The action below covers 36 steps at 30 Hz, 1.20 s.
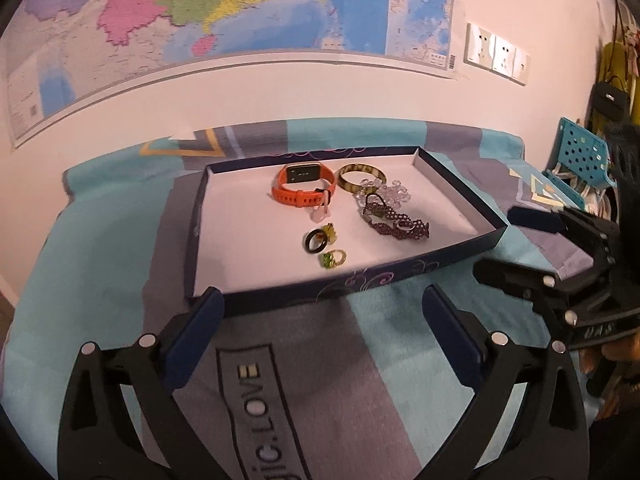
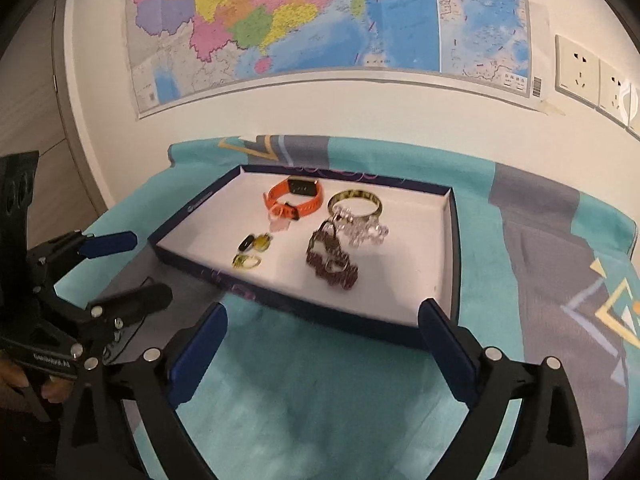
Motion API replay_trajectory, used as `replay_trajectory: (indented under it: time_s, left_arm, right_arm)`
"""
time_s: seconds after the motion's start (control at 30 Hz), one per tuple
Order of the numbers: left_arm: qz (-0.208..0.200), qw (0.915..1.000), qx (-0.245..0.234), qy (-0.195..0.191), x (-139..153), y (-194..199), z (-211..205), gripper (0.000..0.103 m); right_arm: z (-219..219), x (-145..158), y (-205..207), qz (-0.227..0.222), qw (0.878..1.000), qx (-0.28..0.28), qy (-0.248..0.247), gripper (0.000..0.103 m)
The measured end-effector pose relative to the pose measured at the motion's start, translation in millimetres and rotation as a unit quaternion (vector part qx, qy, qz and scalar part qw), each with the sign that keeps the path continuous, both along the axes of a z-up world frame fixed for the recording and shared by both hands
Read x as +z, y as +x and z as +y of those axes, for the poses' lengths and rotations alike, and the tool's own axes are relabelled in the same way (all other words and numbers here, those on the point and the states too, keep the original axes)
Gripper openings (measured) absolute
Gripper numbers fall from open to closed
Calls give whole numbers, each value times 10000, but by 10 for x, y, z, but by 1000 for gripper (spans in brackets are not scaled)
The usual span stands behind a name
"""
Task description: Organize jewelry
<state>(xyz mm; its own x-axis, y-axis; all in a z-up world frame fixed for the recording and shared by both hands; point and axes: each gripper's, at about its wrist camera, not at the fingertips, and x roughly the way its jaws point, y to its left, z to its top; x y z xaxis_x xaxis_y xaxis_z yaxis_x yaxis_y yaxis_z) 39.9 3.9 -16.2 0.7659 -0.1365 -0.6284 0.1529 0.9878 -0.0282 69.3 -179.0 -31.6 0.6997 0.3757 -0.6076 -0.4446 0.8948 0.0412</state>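
Left gripper [image 1: 320, 320]: jaws spread wide, nothing between them; hovers over the cloth just short of the tray's near wall. Also seen at the left edge of the right wrist view [image 2: 136, 268], released there too.
Tray [image 1: 404, 276]: shallow dark-blue box with a white floor, sits on the teal and grey cloth [image 1: 300, 380]; holds all the jewelry.
Orange watch [image 1: 302, 189]: far left of the group, strap buckled in a loop, face toward the wall.
Black ring [image 1: 315, 240]: in front of the watch, touching a small yellow-green piece behind it.
Green-stone ring [image 1: 333, 259]: nearest the front wall, just beside the black ring.
Gold bangle [image 1: 361, 177]: right of the watch, lying flat.
Clear bead bracelet [image 1: 386, 192]: overlaps the bangle's near edge.
Dark bead bracelet [image 1: 396, 224]: heaped in front of the clear beads, touching them.
Right gripper [image 2: 322, 324]: jaws parted, empty; held over the cloth at the tray's near right corner. Seen from the left wrist view [image 1: 500, 240] at the right of the tray.
Wall: map [image 2: 320, 20] above the table, sockets [image 2: 576, 68] at right.
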Motion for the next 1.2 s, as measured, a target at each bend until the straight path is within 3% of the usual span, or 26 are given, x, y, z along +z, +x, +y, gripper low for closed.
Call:
replay_trajectory:
  time_s: [0.2, 0.3, 1.2]
  left_arm:
    - [51, 9994, 279, -183, -13, -137, 71, 98]
    - [70, 9991, 405, -96, -29, -186, 61, 98]
    - [29, 9980, 631, 43, -1, -365, 39, 97]
  right_arm:
    - [-39, -99, -106, 105, 9997, -224, 56, 96]
    - [-37, -127, -165, 124, 9996, -255, 65, 96]
    - [53, -95, -358, 92, 9997, -178, 108, 96]
